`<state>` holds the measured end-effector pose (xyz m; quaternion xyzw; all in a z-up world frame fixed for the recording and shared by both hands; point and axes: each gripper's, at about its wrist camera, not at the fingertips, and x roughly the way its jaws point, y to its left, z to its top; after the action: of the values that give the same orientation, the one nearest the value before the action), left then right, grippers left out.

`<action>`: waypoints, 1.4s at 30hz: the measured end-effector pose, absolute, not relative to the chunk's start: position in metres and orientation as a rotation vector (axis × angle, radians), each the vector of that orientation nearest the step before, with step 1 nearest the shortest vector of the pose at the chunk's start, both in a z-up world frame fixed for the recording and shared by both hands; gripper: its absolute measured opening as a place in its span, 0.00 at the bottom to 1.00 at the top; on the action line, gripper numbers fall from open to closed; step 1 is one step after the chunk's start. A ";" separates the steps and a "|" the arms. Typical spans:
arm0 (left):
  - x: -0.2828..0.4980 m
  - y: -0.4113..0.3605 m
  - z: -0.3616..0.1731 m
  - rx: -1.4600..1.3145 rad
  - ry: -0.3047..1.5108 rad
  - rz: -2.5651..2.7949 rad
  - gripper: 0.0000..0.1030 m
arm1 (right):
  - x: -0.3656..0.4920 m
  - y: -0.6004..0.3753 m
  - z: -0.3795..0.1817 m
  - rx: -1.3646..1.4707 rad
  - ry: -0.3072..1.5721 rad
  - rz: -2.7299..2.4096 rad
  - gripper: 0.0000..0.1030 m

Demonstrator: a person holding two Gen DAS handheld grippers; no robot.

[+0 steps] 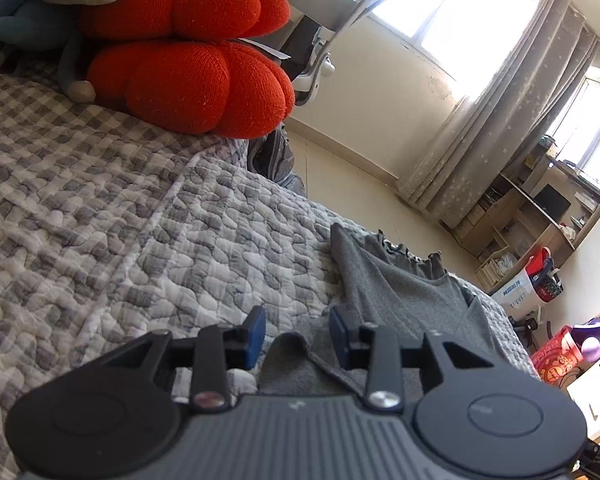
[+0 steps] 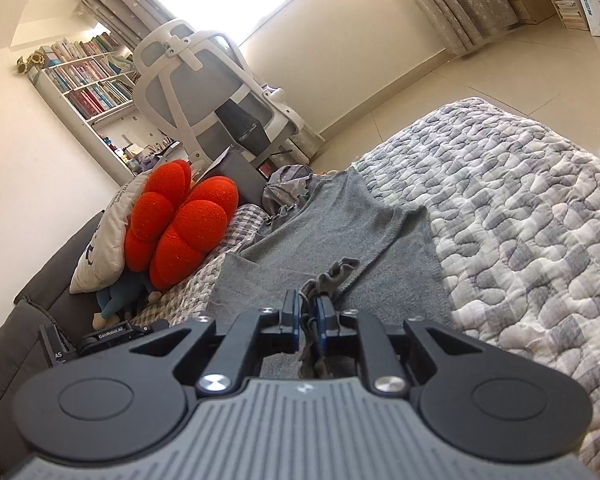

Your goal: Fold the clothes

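Observation:
A grey knit garment (image 1: 396, 292) with frilled cuffs lies spread on the quilted bed; it also shows in the right wrist view (image 2: 328, 236). My left gripper (image 1: 298, 332) is open, its blue pads either side of a raised fold of the garment's edge, not closed on it. My right gripper (image 2: 309, 312) is shut on a frilled cuff (image 2: 332, 276) of the garment, which bunches out in front of the pads and hangs behind them.
The grey checked quilt (image 1: 100, 200) covers the bed. A red knitted cushion (image 1: 188, 80) and a white pillow (image 2: 100, 240) sit at its head. An office chair (image 2: 212, 92) stands on the floor beside the bed edge. Another crumpled grey garment (image 2: 288, 184) lies beyond.

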<state>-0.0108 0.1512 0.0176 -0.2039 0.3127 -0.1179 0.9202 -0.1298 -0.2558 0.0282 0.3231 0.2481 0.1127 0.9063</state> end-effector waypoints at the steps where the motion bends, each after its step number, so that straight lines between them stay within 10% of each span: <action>1: -0.009 0.147 0.017 -0.393 0.649 -0.251 0.35 | -0.129 -0.255 0.026 0.655 0.521 0.224 0.15; 9: 0.007 0.104 0.005 -0.169 0.663 -0.270 0.42 | -0.122 -0.238 0.014 0.483 0.593 0.145 0.15; 16: 0.008 0.099 0.000 -0.044 0.642 -0.239 0.05 | -0.122 -0.235 0.000 0.433 0.621 0.147 0.13; 31: 0.015 0.154 0.002 -0.280 0.654 -0.177 0.00 | -0.146 -0.253 0.024 0.694 0.595 0.312 0.07; 42: 0.009 0.120 0.014 -0.168 0.609 -0.280 0.18 | -0.144 -0.223 0.025 0.288 0.653 0.213 0.37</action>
<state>0.0089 0.1203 0.0139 -0.0822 0.2986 -0.1370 0.9409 -0.1441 -0.2227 0.0255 0.1408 0.3190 0.1041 0.9314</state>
